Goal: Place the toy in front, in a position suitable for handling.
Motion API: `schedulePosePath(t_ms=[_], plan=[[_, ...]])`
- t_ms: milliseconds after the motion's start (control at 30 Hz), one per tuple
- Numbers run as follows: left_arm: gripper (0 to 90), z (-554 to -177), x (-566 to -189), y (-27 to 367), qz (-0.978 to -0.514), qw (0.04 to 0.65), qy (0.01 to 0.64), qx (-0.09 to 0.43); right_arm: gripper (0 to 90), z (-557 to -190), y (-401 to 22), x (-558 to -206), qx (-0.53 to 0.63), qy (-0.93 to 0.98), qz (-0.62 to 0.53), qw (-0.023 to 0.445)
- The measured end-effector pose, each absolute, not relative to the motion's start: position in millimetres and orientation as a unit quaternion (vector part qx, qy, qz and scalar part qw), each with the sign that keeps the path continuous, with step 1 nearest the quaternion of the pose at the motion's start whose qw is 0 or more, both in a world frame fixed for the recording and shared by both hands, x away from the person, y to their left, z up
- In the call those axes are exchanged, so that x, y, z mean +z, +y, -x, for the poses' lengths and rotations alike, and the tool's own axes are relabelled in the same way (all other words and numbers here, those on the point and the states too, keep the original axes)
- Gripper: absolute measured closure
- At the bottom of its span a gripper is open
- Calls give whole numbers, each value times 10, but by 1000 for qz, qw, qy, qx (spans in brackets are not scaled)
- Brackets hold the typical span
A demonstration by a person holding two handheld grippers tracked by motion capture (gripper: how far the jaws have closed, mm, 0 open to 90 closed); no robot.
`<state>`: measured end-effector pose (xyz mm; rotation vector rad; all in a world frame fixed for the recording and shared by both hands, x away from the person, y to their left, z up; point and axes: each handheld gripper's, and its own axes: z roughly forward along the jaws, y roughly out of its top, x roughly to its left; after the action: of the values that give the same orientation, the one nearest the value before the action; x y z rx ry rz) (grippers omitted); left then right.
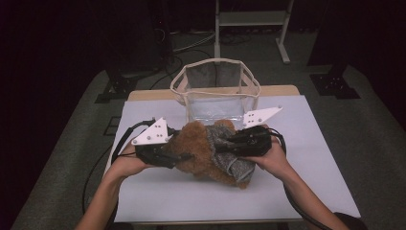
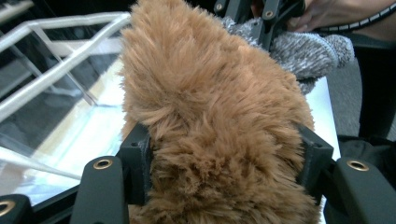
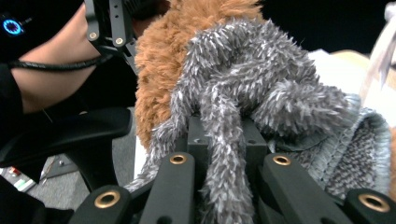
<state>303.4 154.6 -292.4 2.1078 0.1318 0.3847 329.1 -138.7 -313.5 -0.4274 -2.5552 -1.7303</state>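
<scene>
Already my left gripper (image 1: 184, 156) clamped the brown plush toy (image 1: 196, 146), right gripper (image 1: 225, 143) pinched its grey knit garment (image 1: 234, 165); the clear bag (image 1: 215, 96) stood unfilled.

Brown plush toy (image 1: 197, 146) (grey knit garment (image 1: 230, 153) on) lying mid-table.

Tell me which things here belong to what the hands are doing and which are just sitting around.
In the job:
- brown plush toy, held by the left tool
- grey fuzzy garment on the toy, pinched by the right tool
- clear bag with white trim, open just behind the toy, probably where it goes

Lying about:
- white table cover
- white stand on the floor behind
</scene>
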Motion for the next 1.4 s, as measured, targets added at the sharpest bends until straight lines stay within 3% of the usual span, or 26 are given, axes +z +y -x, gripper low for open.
schedulePosePath(t_ms=[500,933,1400], plan=[[355,-3183,-3087,1080,-863,482,42,145,778,-3328,-1956,-3406,-491,-849,192,-28],[362,-3199,-3159,1181,-852,501,55,137,775,-3356,-1959,-3271,-500,-844,186,-45],[359,-3208,-3238,1240,-851,504,68,132,778,-3378,-2067,-3553,-460,-863,202,-48]])
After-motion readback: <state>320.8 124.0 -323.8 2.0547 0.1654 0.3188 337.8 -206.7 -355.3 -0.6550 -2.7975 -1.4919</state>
